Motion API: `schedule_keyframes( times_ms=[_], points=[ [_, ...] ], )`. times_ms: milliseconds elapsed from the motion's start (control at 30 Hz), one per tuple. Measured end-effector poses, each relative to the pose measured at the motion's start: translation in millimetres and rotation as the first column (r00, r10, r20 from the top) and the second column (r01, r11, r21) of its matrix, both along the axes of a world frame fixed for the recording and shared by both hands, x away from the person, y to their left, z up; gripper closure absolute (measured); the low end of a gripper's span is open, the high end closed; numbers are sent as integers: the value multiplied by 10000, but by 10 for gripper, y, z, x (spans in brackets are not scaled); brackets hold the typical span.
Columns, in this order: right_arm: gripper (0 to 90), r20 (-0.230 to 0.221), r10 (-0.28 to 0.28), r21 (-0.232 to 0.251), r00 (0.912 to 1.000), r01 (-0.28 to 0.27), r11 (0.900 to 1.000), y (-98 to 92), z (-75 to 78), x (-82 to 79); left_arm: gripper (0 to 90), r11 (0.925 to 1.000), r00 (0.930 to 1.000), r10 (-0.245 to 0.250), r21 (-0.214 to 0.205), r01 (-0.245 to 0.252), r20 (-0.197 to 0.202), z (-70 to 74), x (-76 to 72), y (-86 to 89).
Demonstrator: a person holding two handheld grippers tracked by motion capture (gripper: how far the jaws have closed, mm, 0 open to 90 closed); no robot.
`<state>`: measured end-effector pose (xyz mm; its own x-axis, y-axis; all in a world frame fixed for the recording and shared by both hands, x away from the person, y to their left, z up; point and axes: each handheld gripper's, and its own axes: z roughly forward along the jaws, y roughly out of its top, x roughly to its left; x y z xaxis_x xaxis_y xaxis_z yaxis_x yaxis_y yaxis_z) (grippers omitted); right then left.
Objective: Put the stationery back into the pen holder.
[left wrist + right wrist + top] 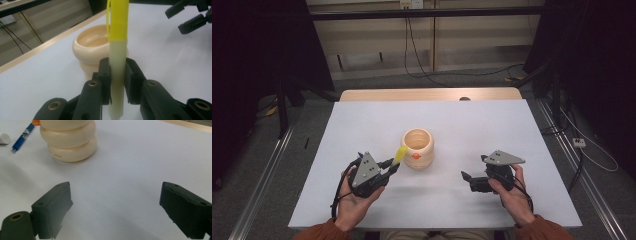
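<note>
- Left gripper (pixel 393 166) has its black jaws closed tight on a highlighter (pixel 117 62), the pads pressing the pale barrel from both sides.
- From the left gripper view, the highlighter stands upright between the jaws, its yellow cap pointing up and its pale lower end poking out below the pads.
- From above, the yellow cap sticks out of the left gripper toward the cream pot (pixel 417 148) and ends just beside the pot's near rim, lifted clear of the desk (pixel 472 125).
- Right gripper (pixel 466 178) has its jaws spread wide with nothing between them; it points in toward the middle of the desk, well apart from the pot.
- That pot sits near the middle of the white desk, between the two grippers; it is a ribbed, rounded thing with an open mouth.
- Seen from the right gripper view, a blue pen (pixel 23 137) with an orange end lies on the desk just beside the pot, and a small white object (pixel 5 138) lies near the pen's tip.
- Each gripper is held in one hand of a person in rust-orange sleeves.
</note>
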<state>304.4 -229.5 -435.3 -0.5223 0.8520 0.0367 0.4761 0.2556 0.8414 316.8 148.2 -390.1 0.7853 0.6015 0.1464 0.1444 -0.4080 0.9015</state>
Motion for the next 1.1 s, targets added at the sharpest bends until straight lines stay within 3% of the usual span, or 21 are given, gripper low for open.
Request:
schedule_keyframes(
  times_ms=[67, 233, 700, 1100],
  points=[
    [98, 258, -220, 52, 9994, 219, 9997, -36, -11, -8, 775, 10000, 10000, 46, -72, -46, -19, 43, 26, 23],
    [120, 164, -602, 150, 9981, 599, 9981, -102, -74, -36, 776, 9984, 9994, 157, -537, -174, -320, 111, 100, 29],
    [109, 419, -874, 271, 9953, 863, 9959, -208, -144, -155, 775, 9876, 9928, 138, -1534, -321, -1192, 260, 320, 0],
    [102, 525, -1011, 308, 9935, 996, 9945, -214, -147, -144, 775, 9770, 9895, 141, -2086, -442, -1440, 398, 496, -79]
  ],
)
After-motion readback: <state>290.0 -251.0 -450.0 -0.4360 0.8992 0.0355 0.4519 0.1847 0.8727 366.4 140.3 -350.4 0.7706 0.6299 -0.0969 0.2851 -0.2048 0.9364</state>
